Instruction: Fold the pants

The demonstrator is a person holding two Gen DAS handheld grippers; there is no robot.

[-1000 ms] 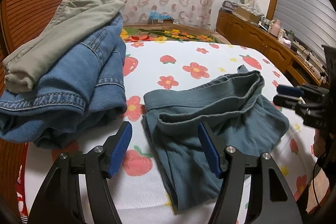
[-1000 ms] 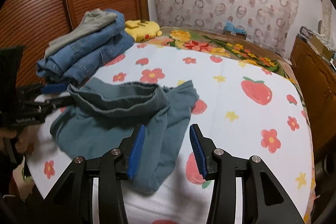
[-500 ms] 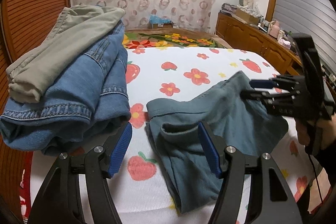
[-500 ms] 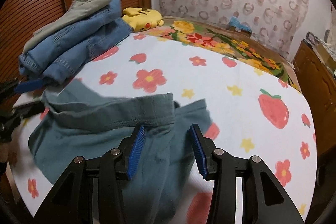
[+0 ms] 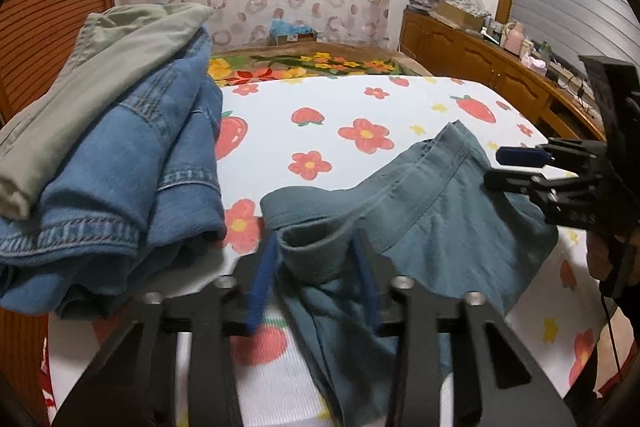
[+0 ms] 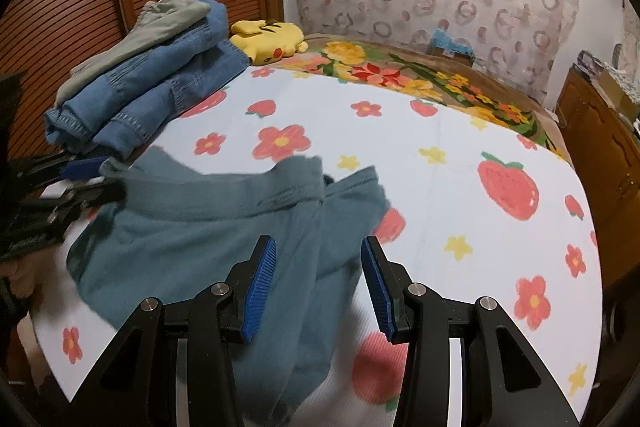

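Teal pants (image 5: 440,223) lie crumpled on the flowered bedsheet (image 5: 332,115); they also show in the right wrist view (image 6: 192,239). My left gripper (image 5: 316,279) is open, its blue pads on either side of a bunched waistband fold. In the right wrist view the left gripper (image 6: 86,175) sits at the pants' left waistband corner. My right gripper (image 6: 316,287) is open above the pant legs, holding nothing. In the left wrist view the right gripper (image 5: 516,167) hovers at the waistband's far right end.
A stack of folded blue jeans (image 5: 120,179) with grey-green pants (image 5: 100,67) on top lies at the bed's left. A yellow plush toy (image 6: 268,39) sits by the wooden headboard. A wooden dresser (image 5: 500,71) with clutter stands along the right.
My left gripper has moved forward onto the waistband and its jaws have narrowed around the fold. The right gripper has drawn back to the right, off the waistband.
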